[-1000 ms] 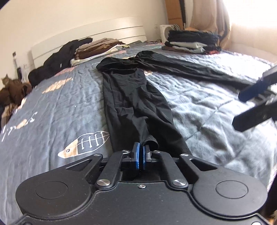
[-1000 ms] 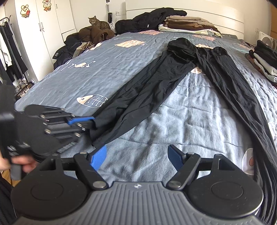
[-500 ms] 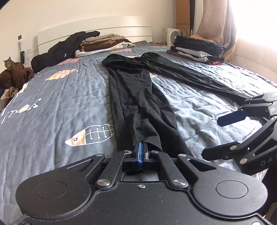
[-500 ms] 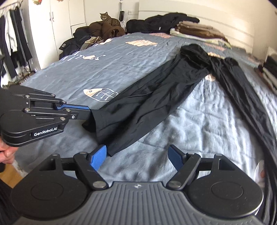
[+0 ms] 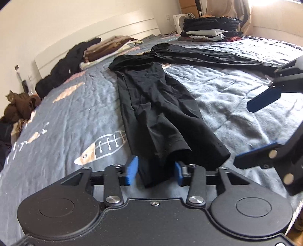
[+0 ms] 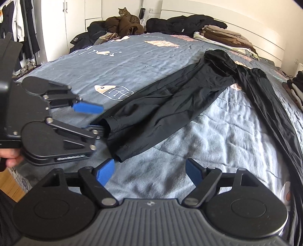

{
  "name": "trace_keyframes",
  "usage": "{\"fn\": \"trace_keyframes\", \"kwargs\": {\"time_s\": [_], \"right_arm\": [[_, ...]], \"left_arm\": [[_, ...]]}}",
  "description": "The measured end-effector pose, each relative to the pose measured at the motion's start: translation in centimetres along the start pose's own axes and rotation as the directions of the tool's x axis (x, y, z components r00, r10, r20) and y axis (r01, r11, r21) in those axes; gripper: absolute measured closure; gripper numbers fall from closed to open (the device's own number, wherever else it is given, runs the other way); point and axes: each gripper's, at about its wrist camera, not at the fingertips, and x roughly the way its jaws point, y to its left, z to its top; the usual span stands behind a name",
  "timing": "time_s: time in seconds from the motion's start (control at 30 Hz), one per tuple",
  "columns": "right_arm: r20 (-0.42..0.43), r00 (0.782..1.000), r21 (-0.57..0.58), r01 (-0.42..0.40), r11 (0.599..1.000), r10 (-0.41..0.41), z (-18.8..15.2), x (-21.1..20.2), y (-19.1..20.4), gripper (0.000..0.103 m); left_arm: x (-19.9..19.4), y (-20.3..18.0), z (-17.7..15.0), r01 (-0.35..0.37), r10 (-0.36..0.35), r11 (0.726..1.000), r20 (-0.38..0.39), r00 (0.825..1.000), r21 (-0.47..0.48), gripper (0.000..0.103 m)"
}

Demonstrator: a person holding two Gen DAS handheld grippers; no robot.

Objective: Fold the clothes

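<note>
Currently, long black trousers (image 5: 151, 106) lie spread flat on a grey-blue quilted bedspread printed with fish (image 5: 217, 90), waistband toward the white headboard (image 5: 98, 37), one leg running down toward the foot edge, the other angling away across the quilt. Left gripper (image 5: 154, 171), black with blue pads, sits at the cuff of the nearer trouser leg; its jaws are opening, the cuff lying between the pads, which no longer press it. Right gripper (image 6: 150, 171) hovers just beside that same cuff, jaws spreading wide with only bedspread between them, nothing held. Folded brown and beige garments (image 6: 225, 36) are stacked near the headboard. Another folded dark pile (image 5: 212, 28) sits at the far corner from the cuff. A tabby cat (image 6: 126, 14) rests on brown clothing beyond the bedspread.
</note>
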Motion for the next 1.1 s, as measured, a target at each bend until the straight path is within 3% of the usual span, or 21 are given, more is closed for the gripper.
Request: {"fn": "trace_keyframes", "kwargs": {"time_s": [0.03, 0.07, 0.13, 0.23, 0.47, 0.63, 0.93, 1.1], "right_arm": [[0.000, 1.000, 0.001, -0.001, 1.000, 0.001, 0.0, 0.1, 0.0, 0.021], [0.001, 1.000, 0.001, -0.001, 1.000, 0.001, -0.1, 0.1, -0.1, 0.021], [0.005, 1.000, 0.005, 0.001, 1.000, -0.001, -0.1, 0.1, -0.1, 0.021], [0.015, 1.000, 0.009, 0.002, 1.000, -0.003, 0.0, 0.1, -0.3, 0.021], [0.029, 1.000, -0.067, 0.000, 0.998, 0.002, 0.1, 0.5, 0.8, 0.021], [0.046, 0.999, -0.154, 0.016, 0.988, -0.009, 0.1, 1.1, 2.2, 0.021], [0.066, 0.993, -0.343, 0.113, 0.933, -0.096, -0.4, 2.2, 2.9, 0.024], [0.095, 0.992, -0.322, 0.108, 0.941, -0.081, -0.1, 1.8, 2.5, 0.024]], "left_arm": [[0.2, 0.0, 0.0, 0.006, -0.006, 1.000, 0.000, 1.000, -0.010, 0.060], [0.5, 0.1, 0.1, 0.010, -0.010, 1.000, 0.000, 1.000, -0.023, 0.067], [0.9, 0.5, 0.2, 0.027, -0.028, 0.998, -0.018, 0.999, -0.062, 0.091], [0.9, 1.3, 0.4, 0.039, -0.043, 0.993, -0.027, 0.999, -0.109, 0.098], [-0.9, 3.9, 1.0, 0.091, -0.088, 0.961, 0.024, 0.996, -0.261, 0.100], [-0.6, 4.0, 1.0, 0.089, -0.091, 0.962, 0.004, 0.996, -0.259, 0.100], [-0.3, 4.1, 0.9, 0.093, -0.097, 0.961, -0.001, 0.995, -0.260, 0.100], [0.0, 3.8, 0.8, 0.091, -0.096, 0.964, -0.011, 0.995, -0.250, 0.100]]}}
